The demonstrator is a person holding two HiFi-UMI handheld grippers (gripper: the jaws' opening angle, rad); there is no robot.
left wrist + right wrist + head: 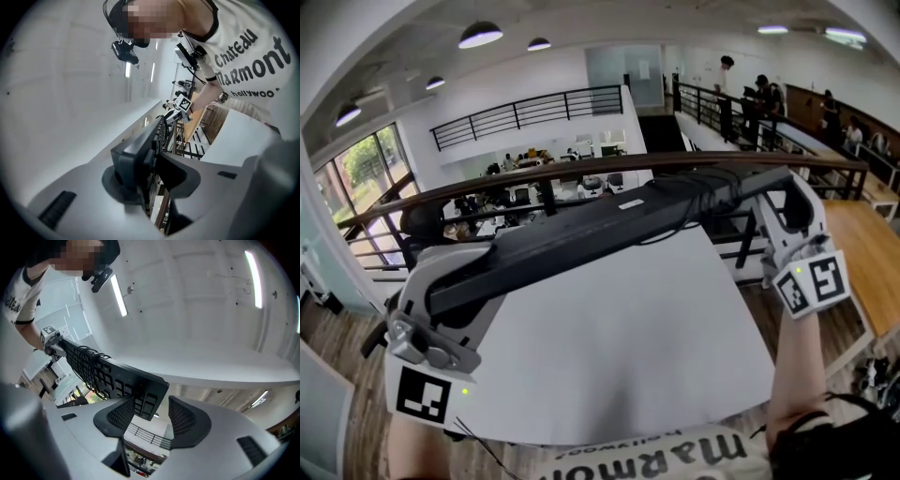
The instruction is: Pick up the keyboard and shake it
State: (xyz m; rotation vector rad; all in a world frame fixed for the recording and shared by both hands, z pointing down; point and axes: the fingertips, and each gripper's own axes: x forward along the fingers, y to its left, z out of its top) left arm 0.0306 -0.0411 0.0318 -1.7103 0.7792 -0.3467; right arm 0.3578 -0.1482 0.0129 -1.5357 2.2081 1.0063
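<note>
A black keyboard [581, 234] hangs in the air above the white table [628, 356], its underside toward me, with its cable [712, 192] wound round the right part. My left gripper [441, 295] is shut on the keyboard's left end; in the left gripper view both pads pinch that end of the keyboard [136, 154] at my left gripper [151, 169]. My right gripper [783, 211] is at the other end. In the right gripper view the keyboard [108, 373] lies key side against one pad [121, 412] of my right gripper [152, 411], while the other pad stands apart across a visible gap.
A dark curved railing [534, 173] runs right behind the table, with an office floor far below. A wooden table [862, 253] stands to the right. Several people [759, 94] are on the walkway at the back right.
</note>
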